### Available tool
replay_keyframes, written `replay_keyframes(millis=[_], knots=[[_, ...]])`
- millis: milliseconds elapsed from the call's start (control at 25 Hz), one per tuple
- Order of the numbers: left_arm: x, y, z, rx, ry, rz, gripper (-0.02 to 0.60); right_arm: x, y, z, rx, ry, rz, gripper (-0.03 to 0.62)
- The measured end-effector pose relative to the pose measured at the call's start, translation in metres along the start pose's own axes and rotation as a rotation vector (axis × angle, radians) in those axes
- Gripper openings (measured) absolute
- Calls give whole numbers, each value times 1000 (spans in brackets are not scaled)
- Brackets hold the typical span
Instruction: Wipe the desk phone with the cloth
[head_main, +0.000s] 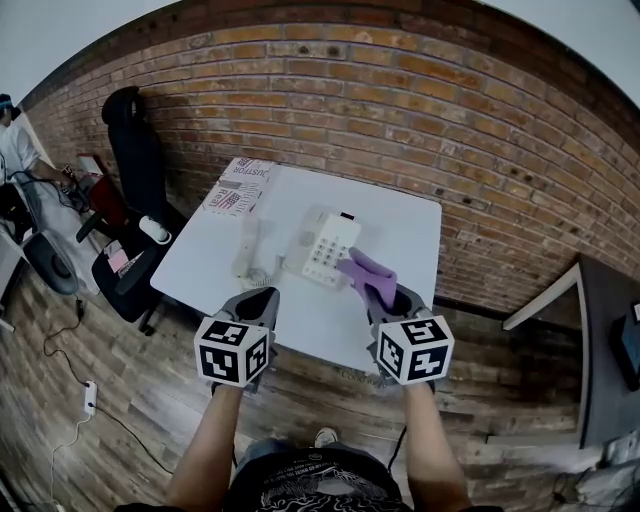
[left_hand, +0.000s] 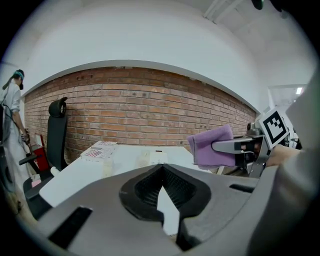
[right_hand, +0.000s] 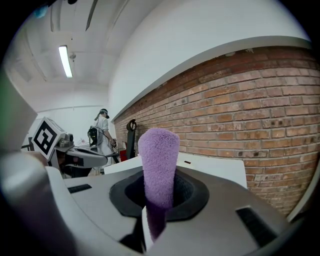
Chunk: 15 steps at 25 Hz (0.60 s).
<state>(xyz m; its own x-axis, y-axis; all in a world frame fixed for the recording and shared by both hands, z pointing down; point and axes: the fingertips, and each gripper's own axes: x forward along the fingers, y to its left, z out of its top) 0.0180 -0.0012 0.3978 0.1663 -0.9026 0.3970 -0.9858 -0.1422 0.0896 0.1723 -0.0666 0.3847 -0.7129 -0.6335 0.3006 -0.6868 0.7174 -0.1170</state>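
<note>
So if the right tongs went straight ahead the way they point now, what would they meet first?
Probably the desk phone: the right tongs, shut on the purple cloth, aim at its keypad on the white table, so the cloth's tip would touch first. Height above it is unclear.

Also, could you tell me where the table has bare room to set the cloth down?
Bare table lies right of the phone, up to the edge, and at the near left corner. Crowded: left of the phone, with the handset, cord and box.
</note>
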Motion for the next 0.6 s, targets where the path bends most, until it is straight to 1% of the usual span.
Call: replay_keyframes(millis=[360,600], knots=[[31,11,10,18,-2,-6,6,23,-27,6,-24,0,-12,44],[62,29,16,35,5,-48,6,58,-38,11,-61,22,-34,44]])
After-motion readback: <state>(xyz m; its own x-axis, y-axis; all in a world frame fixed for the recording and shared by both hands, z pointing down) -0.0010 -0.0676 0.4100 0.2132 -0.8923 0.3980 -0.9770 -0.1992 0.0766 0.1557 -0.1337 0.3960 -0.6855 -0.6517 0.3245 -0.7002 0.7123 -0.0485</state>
